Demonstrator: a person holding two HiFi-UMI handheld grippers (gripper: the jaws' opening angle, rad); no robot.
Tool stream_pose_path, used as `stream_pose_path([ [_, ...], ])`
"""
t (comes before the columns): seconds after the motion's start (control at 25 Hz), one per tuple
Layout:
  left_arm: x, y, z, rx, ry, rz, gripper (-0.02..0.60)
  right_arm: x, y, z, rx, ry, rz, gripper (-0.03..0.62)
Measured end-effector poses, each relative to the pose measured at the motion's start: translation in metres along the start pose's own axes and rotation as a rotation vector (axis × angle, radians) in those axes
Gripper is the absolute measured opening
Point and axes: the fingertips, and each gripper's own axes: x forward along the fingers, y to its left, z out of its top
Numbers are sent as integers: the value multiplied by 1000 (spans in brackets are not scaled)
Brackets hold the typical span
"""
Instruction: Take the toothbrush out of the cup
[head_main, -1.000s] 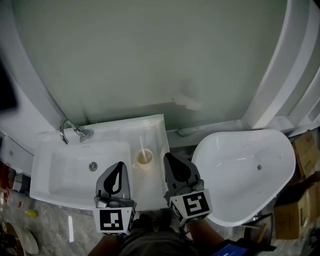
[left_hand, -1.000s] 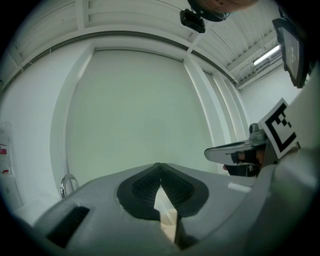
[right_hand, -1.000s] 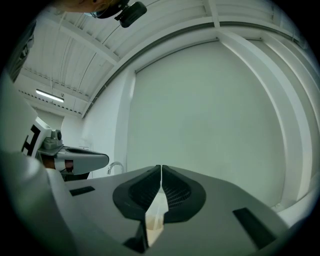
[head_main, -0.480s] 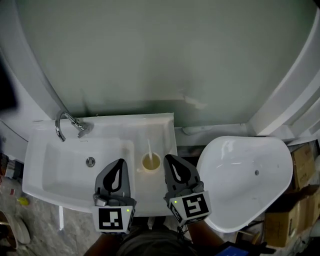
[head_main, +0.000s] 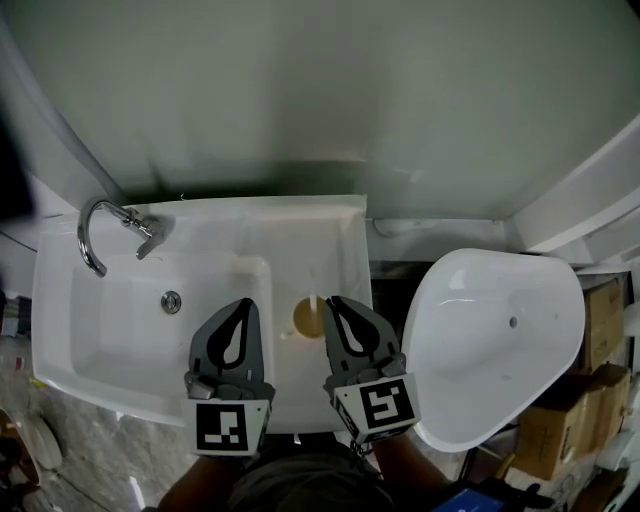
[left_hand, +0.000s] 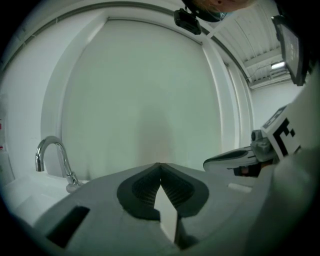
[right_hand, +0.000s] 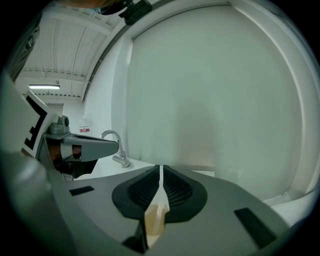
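Note:
A tan cup (head_main: 306, 318) stands on the flat right part of the white washbasin (head_main: 300, 240), with a white toothbrush (head_main: 314, 302) upright in it. My right gripper (head_main: 333, 302) is shut and empty, its tip just right of the cup's rim. In the right gripper view the cup (right_hand: 154, 217) and toothbrush show only as a sliver through the slit behind the closed tips of that gripper (right_hand: 160, 167). Left of the cup, over the basin's front edge, my left gripper (head_main: 240, 303) is also shut with nothing in it; its tips (left_hand: 160, 165) meet.
A chrome faucet (head_main: 100, 228) rises at the basin's back left, and the drain (head_main: 171, 300) sits in the bowl. A white oval fixture (head_main: 500, 340) stands close on the right. Cardboard boxes (head_main: 598, 330) are at the far right. A pale wall lies directly behind.
Both grippers have gone forward and down toward the basin. The cup, earlier ahead of them and between the two, now sits right beside the right gripper's tip. Both stayed shut.

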Motion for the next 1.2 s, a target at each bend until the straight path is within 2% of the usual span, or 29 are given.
stream_pose_path([
  [0.16,14,7,-8,-9,14,-6,11,15,1,-16,9,56,22,22],
  [0.2,18,11,-11,-16,22,-5,12,21,1,-21,12,71,22,45],
  [0.24,21,15,-15,-23,30,-3,12,27,1,-26,19,90,18,95],
  [0.28,25,18,-19,-29,38,-2,12,32,0,-31,27,109,13,110],
  [0.68,48,34,-45,-52,96,-3,11,60,-4,-60,33,200,28,110],
  [1.04,59,39,-51,-65,103,-13,12,69,-5,-70,17,246,18,107],
  [1.2,59,40,-51,-63,105,-10,11,70,-7,-72,2,274,14,86],
])
